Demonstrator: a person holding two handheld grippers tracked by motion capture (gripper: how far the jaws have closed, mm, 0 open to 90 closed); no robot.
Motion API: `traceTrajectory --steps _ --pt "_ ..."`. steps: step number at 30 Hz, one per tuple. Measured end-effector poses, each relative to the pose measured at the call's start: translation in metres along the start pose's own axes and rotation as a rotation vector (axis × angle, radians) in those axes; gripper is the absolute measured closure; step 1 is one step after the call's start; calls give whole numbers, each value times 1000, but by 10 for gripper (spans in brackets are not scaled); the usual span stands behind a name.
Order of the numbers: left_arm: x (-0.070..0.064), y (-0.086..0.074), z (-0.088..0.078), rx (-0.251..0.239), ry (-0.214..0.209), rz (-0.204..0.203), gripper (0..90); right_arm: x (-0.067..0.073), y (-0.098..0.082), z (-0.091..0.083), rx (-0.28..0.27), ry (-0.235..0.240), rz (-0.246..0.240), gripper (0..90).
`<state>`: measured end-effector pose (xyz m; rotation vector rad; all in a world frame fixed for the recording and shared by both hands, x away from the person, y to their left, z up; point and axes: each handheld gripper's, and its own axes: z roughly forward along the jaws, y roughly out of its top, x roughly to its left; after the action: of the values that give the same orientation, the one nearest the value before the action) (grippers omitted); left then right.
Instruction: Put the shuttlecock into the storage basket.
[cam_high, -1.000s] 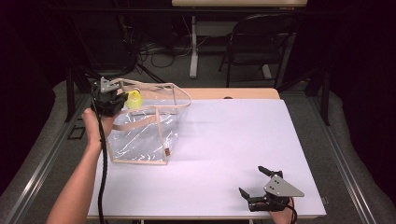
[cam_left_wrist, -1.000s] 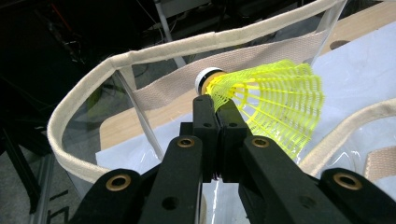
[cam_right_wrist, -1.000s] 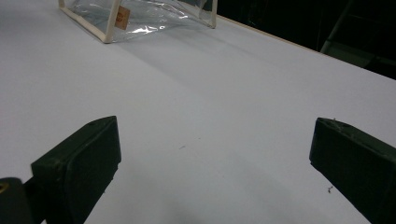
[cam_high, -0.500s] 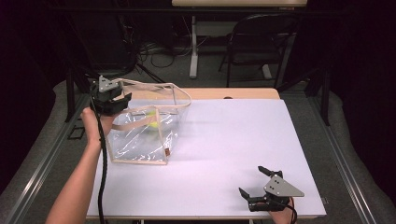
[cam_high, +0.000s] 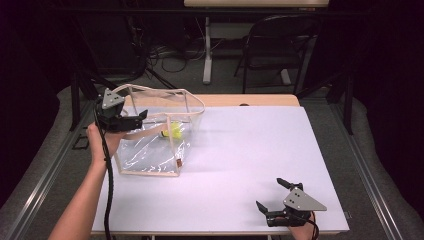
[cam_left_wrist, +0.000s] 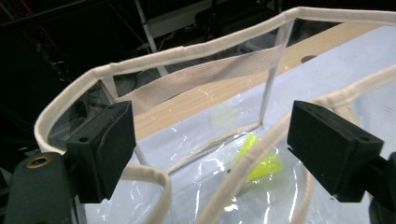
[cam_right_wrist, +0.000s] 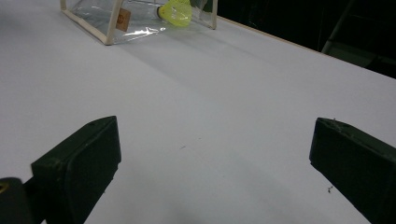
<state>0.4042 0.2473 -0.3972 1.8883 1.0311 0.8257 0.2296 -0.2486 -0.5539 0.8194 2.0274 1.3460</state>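
Left gripper view: yellow shuttlecock (cam_left_wrist: 259, 161) inside clear bag (cam_left_wrist: 196, 79), below left hand-held gripper (cam_left_wrist: 219, 154).

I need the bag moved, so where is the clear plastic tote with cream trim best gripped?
Probably at the cream-trimmed top rim of the clear plastic tote, coming from above. The rim is a thin stiffened band standing upright, while the walls are slack film. The open left gripper hovers beside it.

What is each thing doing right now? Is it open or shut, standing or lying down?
Clear bag: standing upright on the table, top open.
Yellow shuttlecock: lying on its side inside the bag.
Left gripper: over the bag's rim, jaws just opened, nothing between them.
Right gripper: open, empty, low over the white table.
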Motion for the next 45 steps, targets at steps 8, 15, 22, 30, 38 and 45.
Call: traceTrajectory --steps 8,15,22,30,38,45 --pt "-15 -9 -15 -26 -11 7 33 -2 -1 -2 -7 -1 3 15" --pt "-27 -21 -27 -47 -27 15 3 -1 -1 -2 -4 6 6 15" --pt "-36 -35 -38 -59 -47 13 2 0 0 -1 -9 12 3 16" --pt "-47 -47 -51 -87 -68 18 2 3 2 -3 -9 10 -10 16" --pt "-58 -63 -57 -113 -93 18 1 4 2 -2 -4 9 -12 16" --pt "-66 -82 -56 -110 -121 12 1 4 2 -2 -2 7 -14 15"
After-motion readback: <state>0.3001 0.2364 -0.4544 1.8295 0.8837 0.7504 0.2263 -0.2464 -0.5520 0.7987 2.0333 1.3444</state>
